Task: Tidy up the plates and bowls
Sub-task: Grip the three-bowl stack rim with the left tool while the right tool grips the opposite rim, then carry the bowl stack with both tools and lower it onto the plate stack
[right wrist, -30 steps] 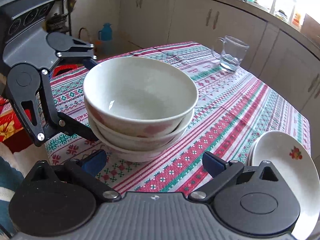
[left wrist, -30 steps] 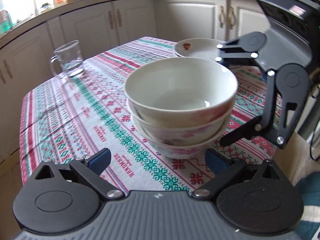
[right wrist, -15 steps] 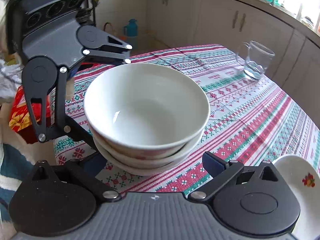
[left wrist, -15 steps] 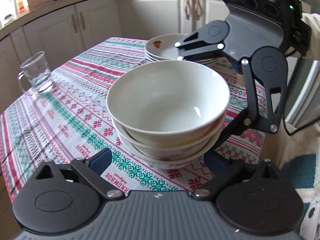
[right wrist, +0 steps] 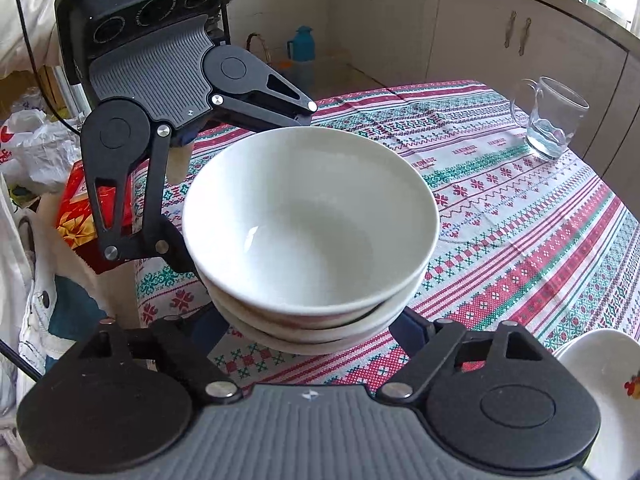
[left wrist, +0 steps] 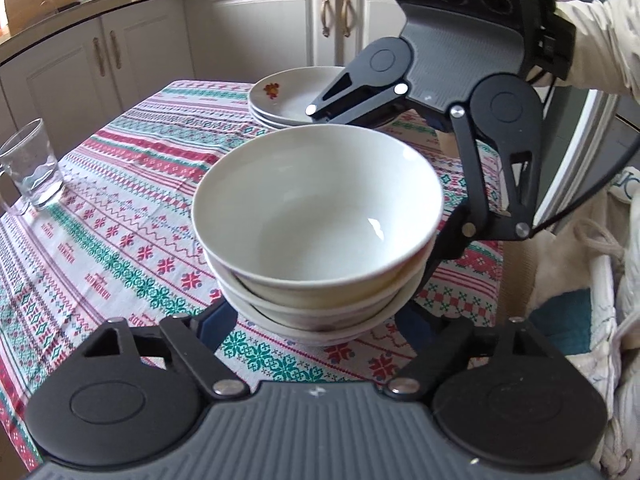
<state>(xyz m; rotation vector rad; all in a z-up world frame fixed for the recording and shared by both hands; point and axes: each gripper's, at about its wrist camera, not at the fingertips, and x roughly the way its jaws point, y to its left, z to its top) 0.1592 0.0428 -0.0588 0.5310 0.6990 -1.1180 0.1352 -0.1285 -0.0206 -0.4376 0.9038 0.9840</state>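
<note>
Around the bowl stack (left wrist: 320, 240), my left tool (left wrist: 316, 326) and right tool (right wrist: 312, 326) are closing; uneven contact could tip the stack.

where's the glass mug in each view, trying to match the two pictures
Left wrist view: the glass mug stands at the far left edge, on the patterned tablecloth.
Right wrist view: the same mug stands at the upper right, near the table's far edge.
Shared landmark: the stack of white bowls, centre of both views.
</note>
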